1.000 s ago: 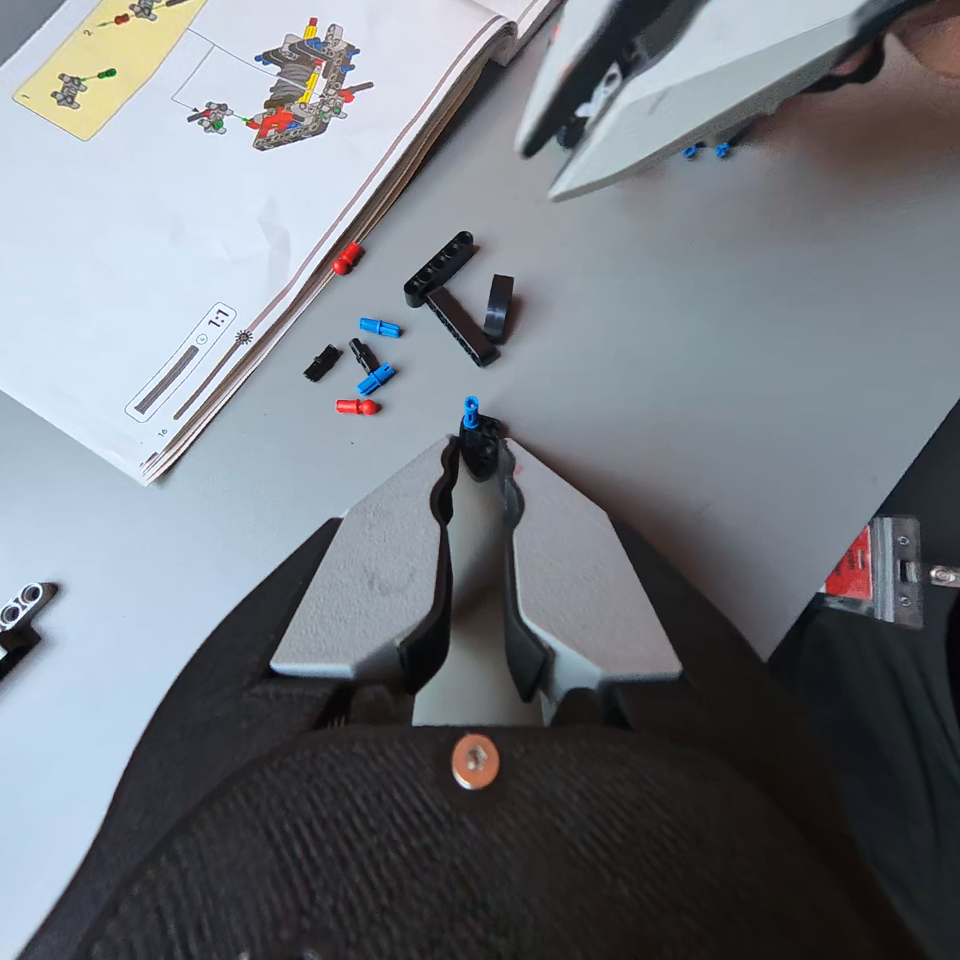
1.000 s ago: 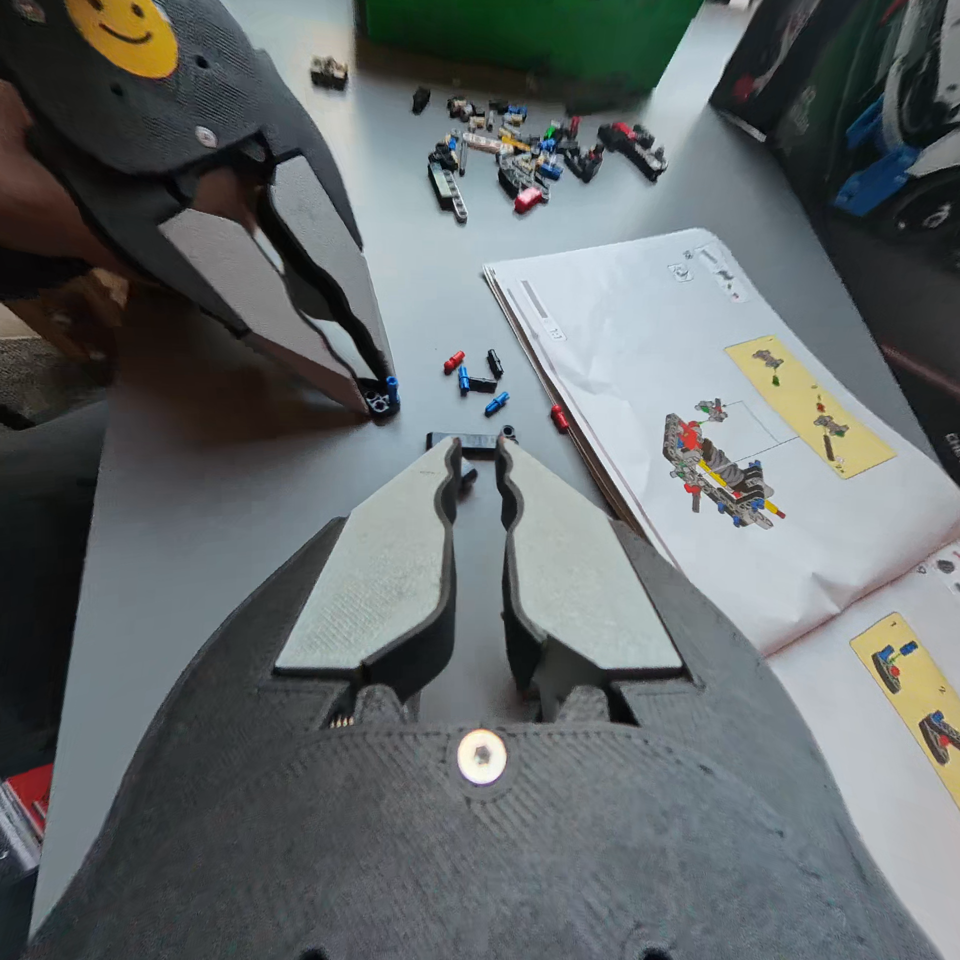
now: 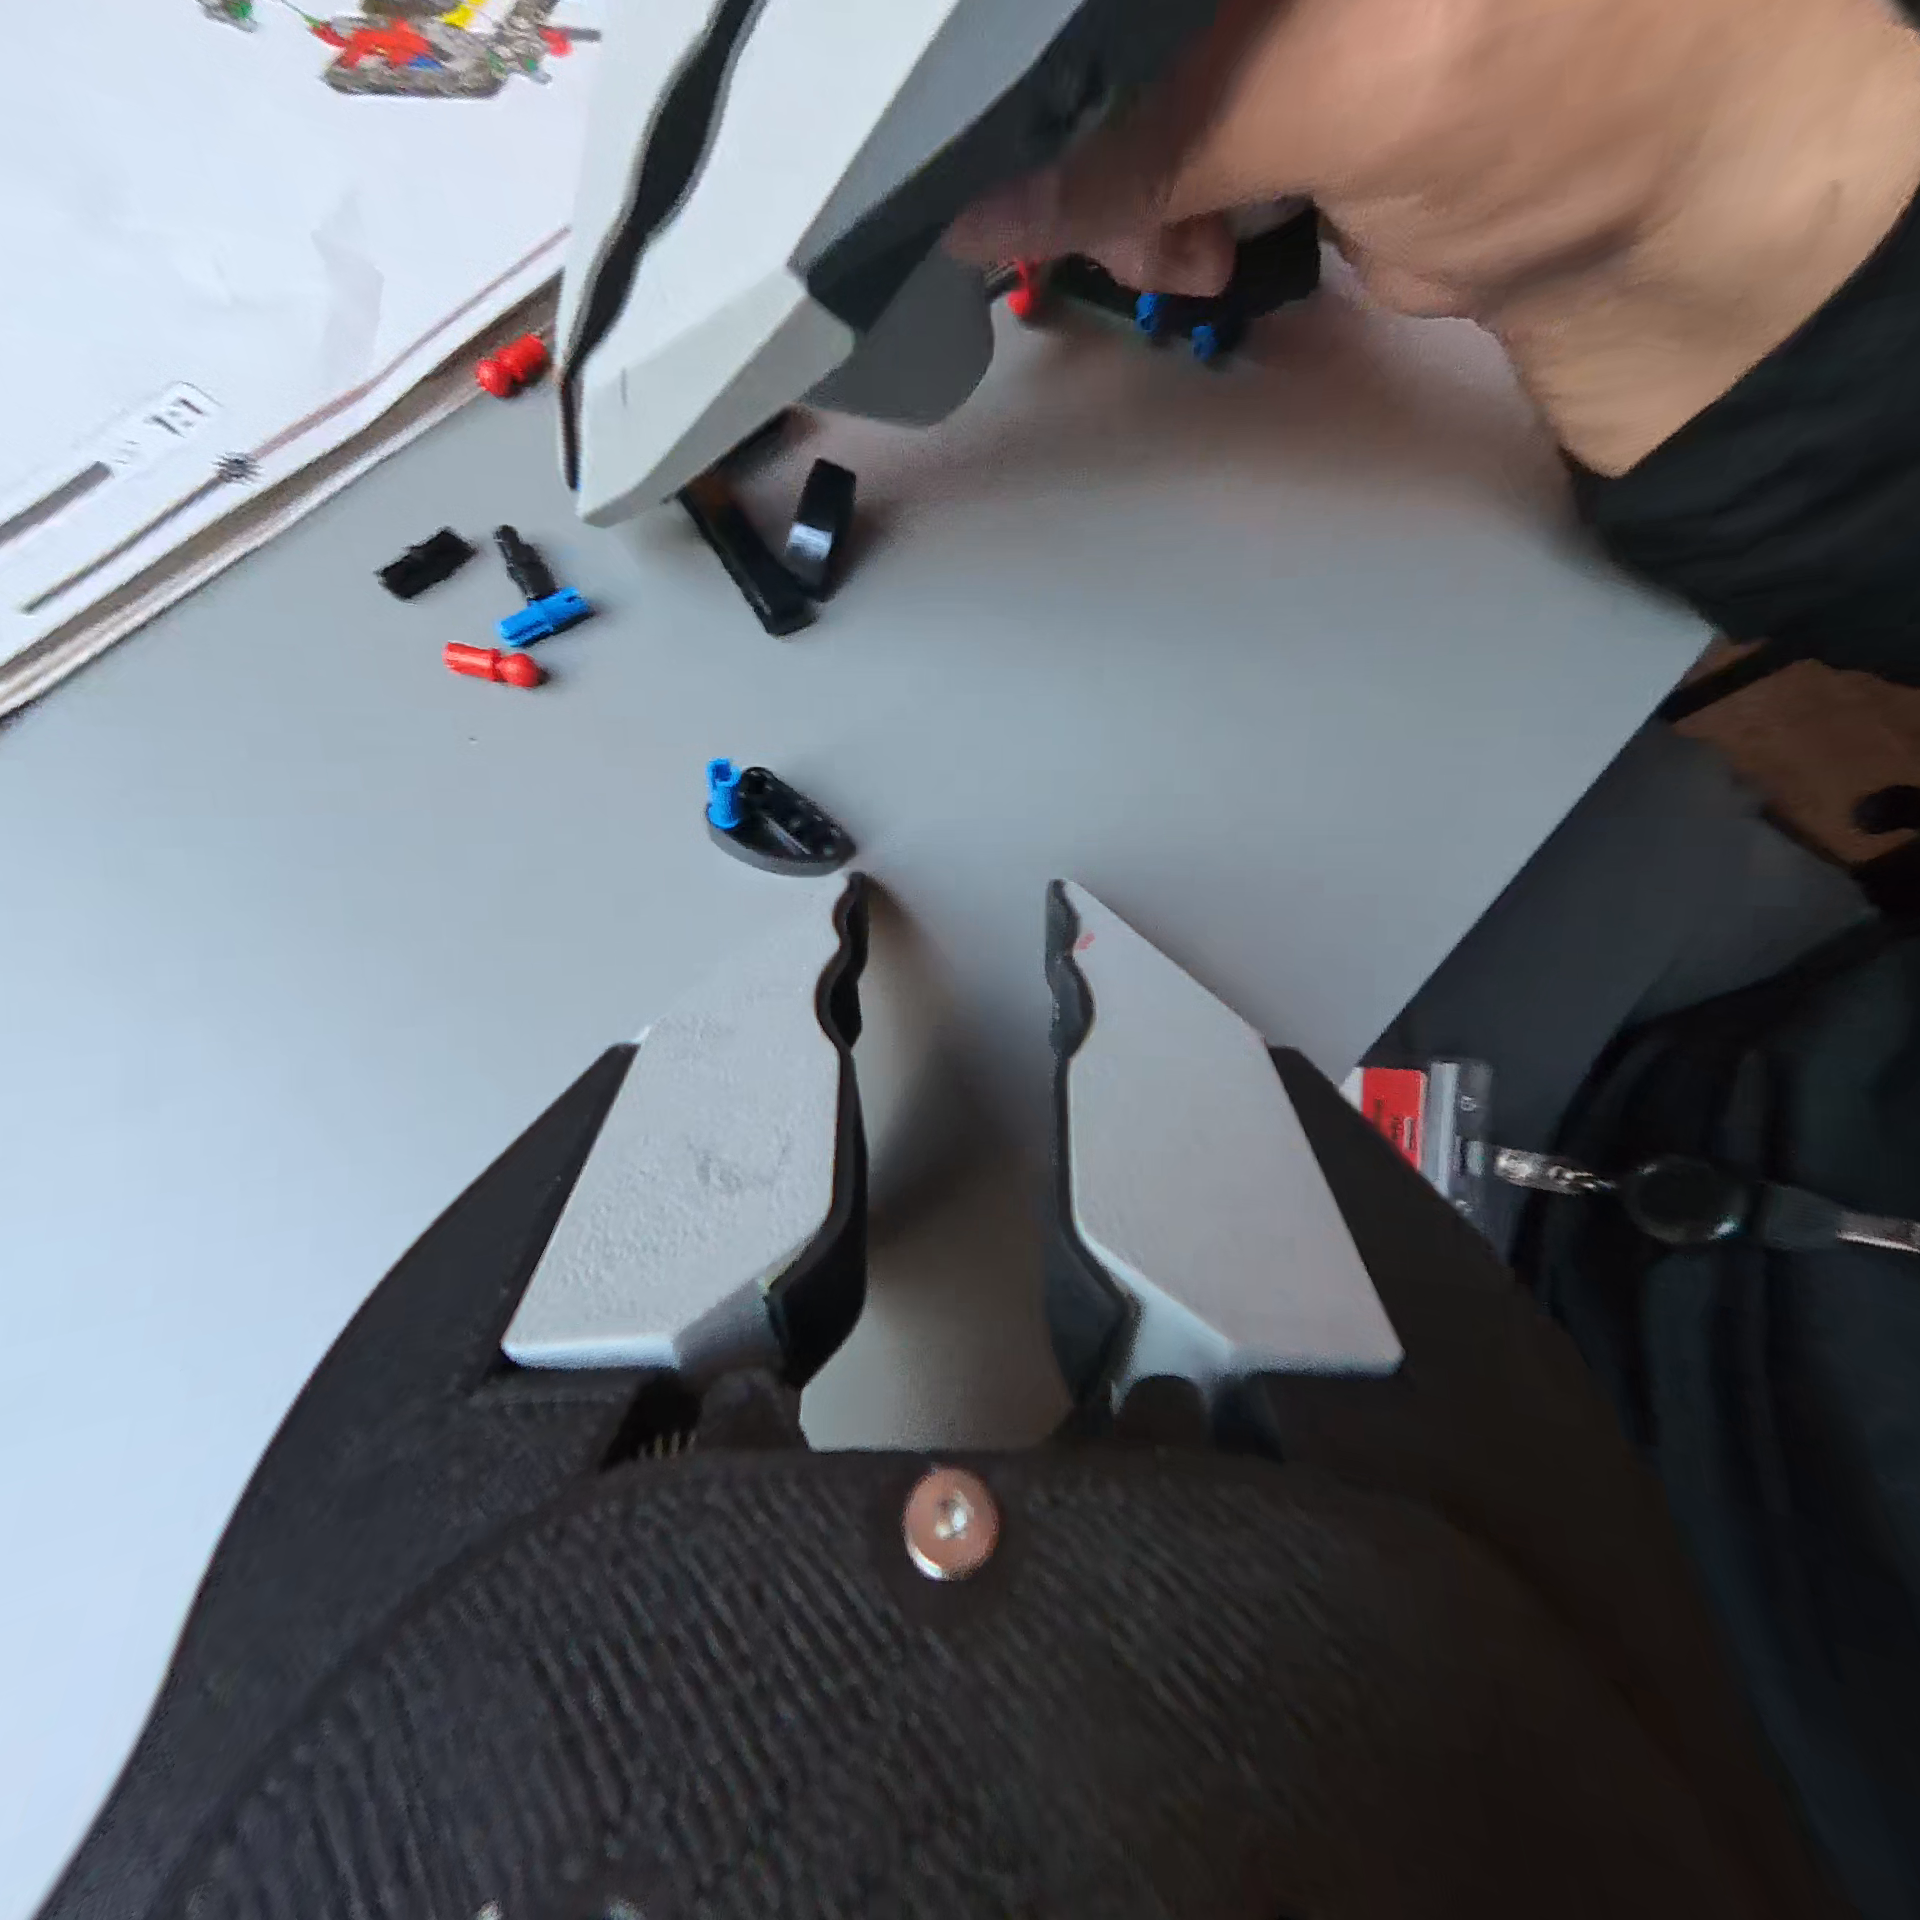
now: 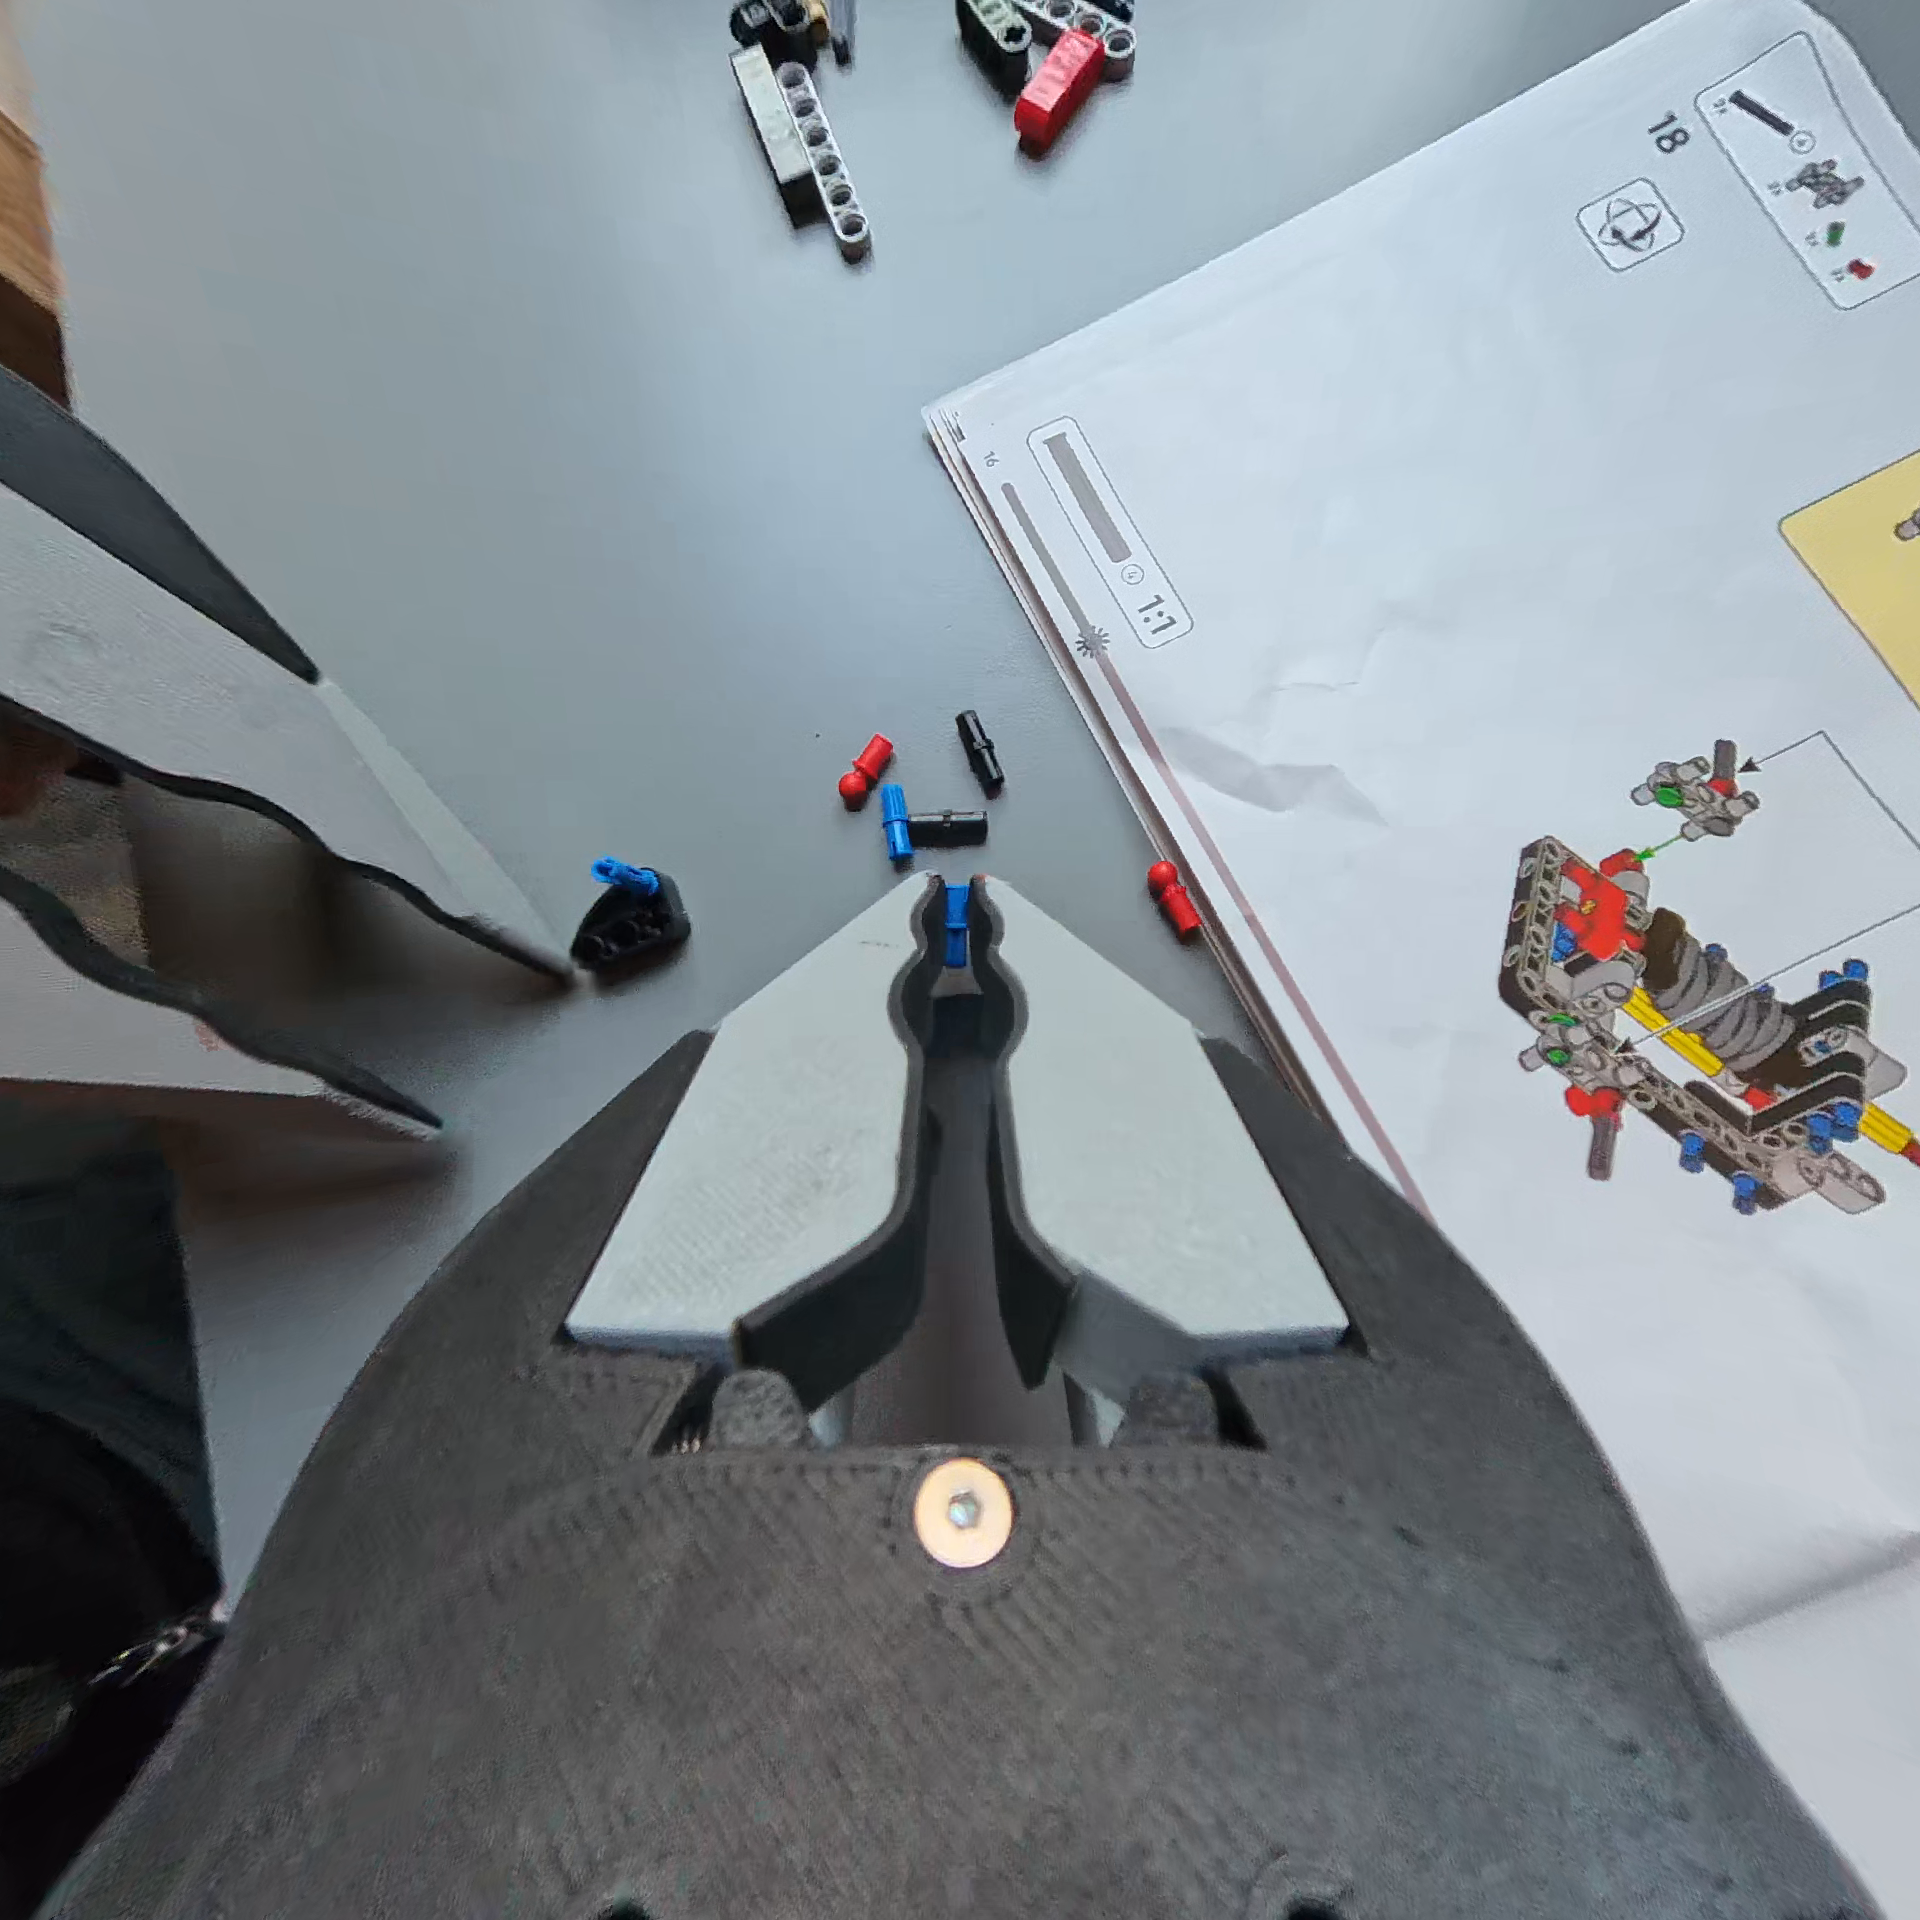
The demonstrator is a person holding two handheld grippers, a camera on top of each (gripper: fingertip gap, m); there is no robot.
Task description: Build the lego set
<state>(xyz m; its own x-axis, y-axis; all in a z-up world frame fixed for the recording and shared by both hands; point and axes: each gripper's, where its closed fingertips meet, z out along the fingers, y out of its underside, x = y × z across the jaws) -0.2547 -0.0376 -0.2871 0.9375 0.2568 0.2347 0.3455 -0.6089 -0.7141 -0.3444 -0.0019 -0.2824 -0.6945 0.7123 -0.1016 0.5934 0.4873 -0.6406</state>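
While right gripper [image 4: 952,883] pinches blue pin [image 4: 954,920], black piece [image 3: 781,823] lies (loose) beyond left gripper [image 3: 951,883].

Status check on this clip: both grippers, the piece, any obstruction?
Left gripper open, empty. Right gripper shut on small blue pin. Black angled piece with blue pin lies free on grey table. Nothing blocking.

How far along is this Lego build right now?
Early, by the look of it. Done: one blue pin is plugged into the small black piece, which lies on the grey table just ahead of the open left gripper. In hand: the right gripper is shut on another blue pin. Left: loose red, blue and black pins by the instruction booklet, plus more parts farther off.
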